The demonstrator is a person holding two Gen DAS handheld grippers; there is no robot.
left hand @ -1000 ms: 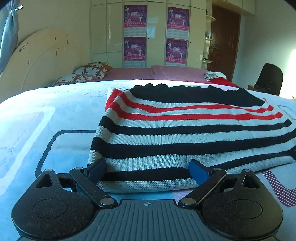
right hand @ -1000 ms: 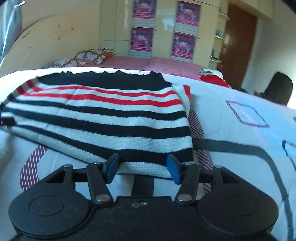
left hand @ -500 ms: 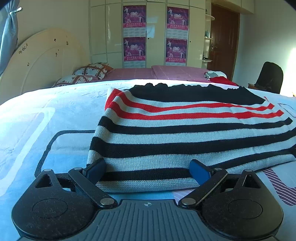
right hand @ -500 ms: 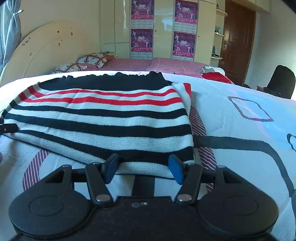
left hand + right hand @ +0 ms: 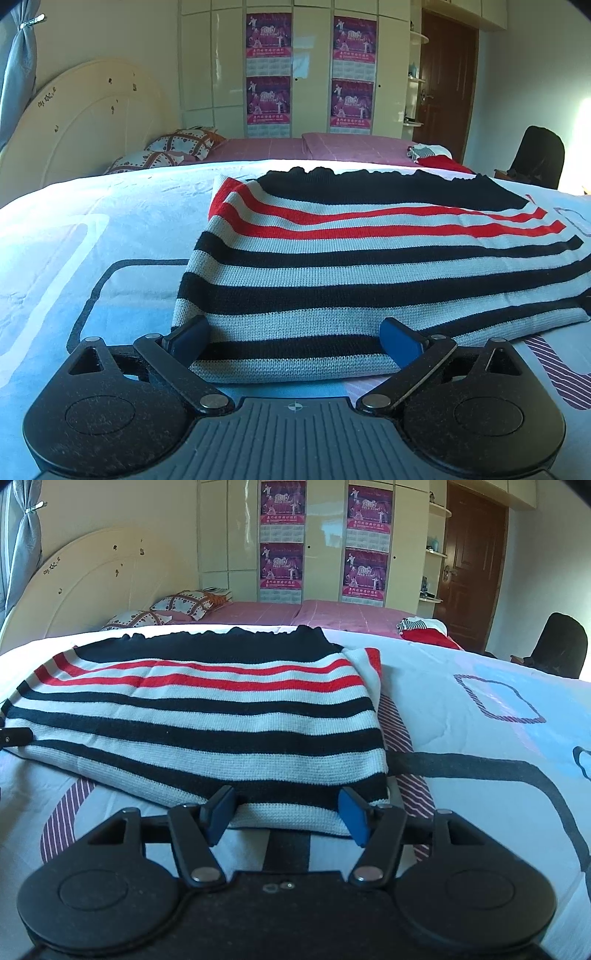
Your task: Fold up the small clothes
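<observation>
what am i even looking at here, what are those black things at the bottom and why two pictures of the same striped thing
Those black shapes are two handheld grippers, one in each of a person's hands, each with a camera looking forward along its two blue-padded fingers. One picture comes from the left gripper, the other from the right gripper, so you see the same garment from both ends. On the bedspread lies a striped sweater, black, white and red, folded flat. Each gripper sits at the sweater's near edge with the hem between its open fingers. Neither is pinching the cloth, so nothing is held at this moment. Behind are a pink bed, pillows and a wardrobe with posters.
</observation>
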